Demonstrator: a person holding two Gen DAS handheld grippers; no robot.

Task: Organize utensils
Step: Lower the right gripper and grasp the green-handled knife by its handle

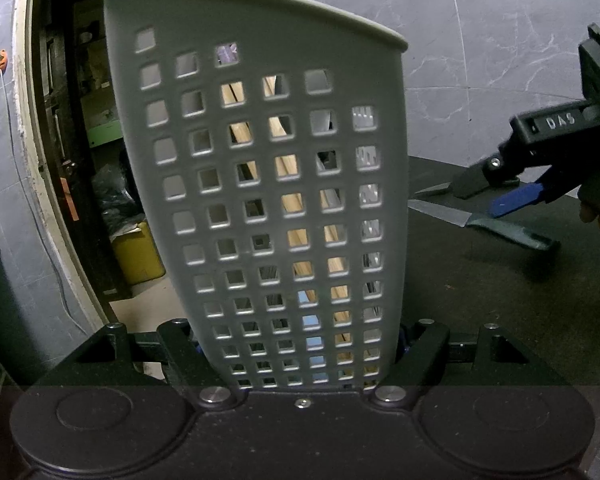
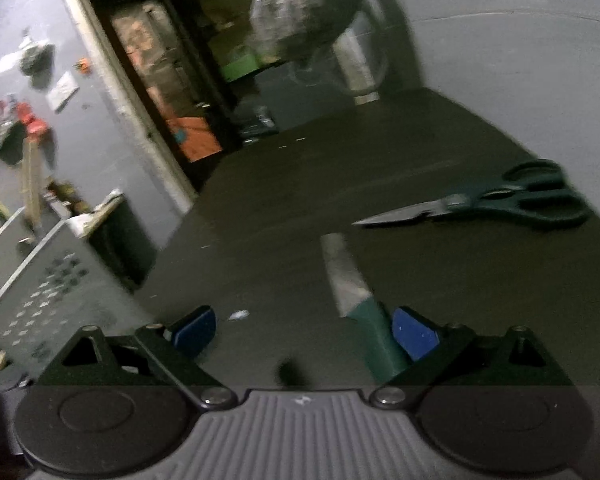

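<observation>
White letters "DAS" stand on the right hand-held gripper [image 1: 500,196].

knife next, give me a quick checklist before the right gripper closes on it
1. Right gripper open: ok.
2. Knife handle between its pads: not ok, it lies against the right pad, off centre.
3. Scissors apart from the knife: ok.
4. Utensil holder held by the left gripper: ok, upright.
5. Room in the holder: cannot tell, wooden utensils already inside.
</observation>
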